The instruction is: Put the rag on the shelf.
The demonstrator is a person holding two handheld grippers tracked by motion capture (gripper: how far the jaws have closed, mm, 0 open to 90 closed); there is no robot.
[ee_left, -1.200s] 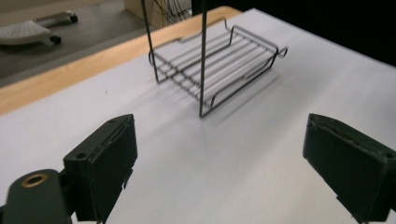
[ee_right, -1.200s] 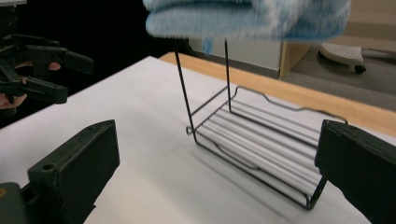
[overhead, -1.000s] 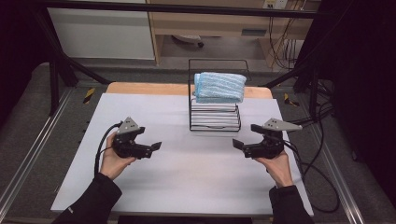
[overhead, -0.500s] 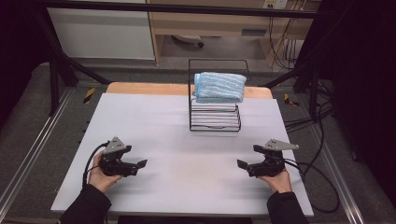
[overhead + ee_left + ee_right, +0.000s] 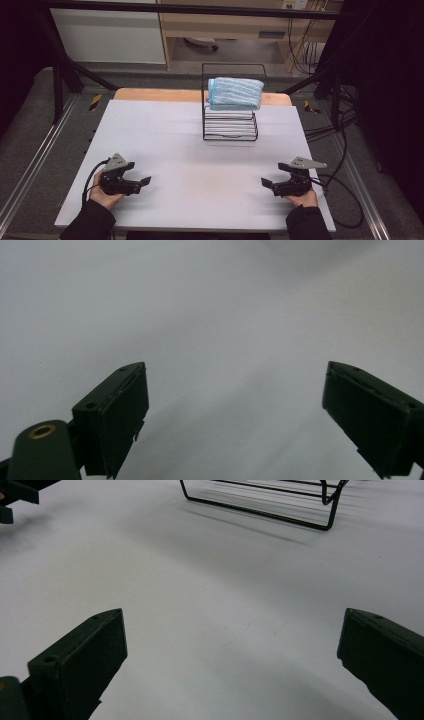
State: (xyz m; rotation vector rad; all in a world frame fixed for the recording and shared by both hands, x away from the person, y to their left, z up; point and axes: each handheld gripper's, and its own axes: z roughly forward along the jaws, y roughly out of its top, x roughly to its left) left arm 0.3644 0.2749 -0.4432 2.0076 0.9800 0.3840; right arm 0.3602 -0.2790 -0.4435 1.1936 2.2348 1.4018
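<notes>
The left tongs (image 5: 144,181) are black, topped by a grey three-cornered plate, with a black cable looping off behind the hand. The right tongs (image 5: 266,183) match: black body, grey triangular plate, black cable trailing away. Up close in the left gripper view, the left tongs (image 5: 235,420) have flat, blocky, dark jaws with small screw holes near the tips and a brass-ringed hole on the arm. The right tongs (image 5: 232,665) have the same slab-like jaws. Both sleeves are dark.
</notes>
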